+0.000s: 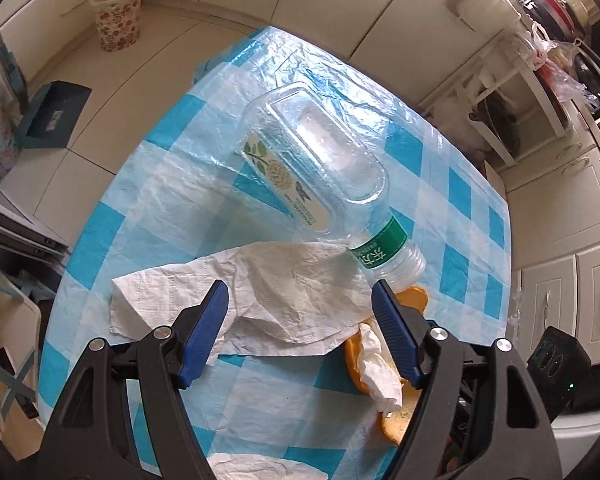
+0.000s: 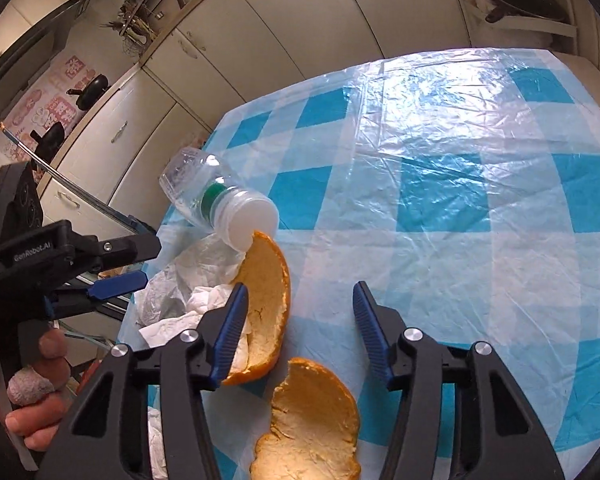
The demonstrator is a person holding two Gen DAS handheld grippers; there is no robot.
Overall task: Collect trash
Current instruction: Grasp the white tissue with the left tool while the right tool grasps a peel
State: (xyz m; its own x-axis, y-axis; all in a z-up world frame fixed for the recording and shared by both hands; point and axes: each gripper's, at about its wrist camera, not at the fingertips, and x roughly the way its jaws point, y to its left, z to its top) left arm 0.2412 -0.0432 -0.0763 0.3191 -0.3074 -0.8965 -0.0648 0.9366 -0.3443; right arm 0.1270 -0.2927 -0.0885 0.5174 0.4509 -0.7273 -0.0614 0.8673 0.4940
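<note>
Left gripper [image 1: 300, 294] jaws spread wide, right gripper [image 2: 300, 296] jaws likewise apart, both angled downward, holding nothing

The left gripper [image 1: 300, 300] is showing black plastic arms with triangular cut-outs, round silver screws at the joints, and blue ribbed fingers [image 1: 204, 336]. The right gripper [image 2: 300, 304] is showing the same black arms, silver screws and blue ribbed fingers [image 2: 230, 336]. White "GenRobot.AI" lettering is showing on the left gripper's black body. A bare-skinned hand [image 2: 32, 384] is gripping its handle.
</note>
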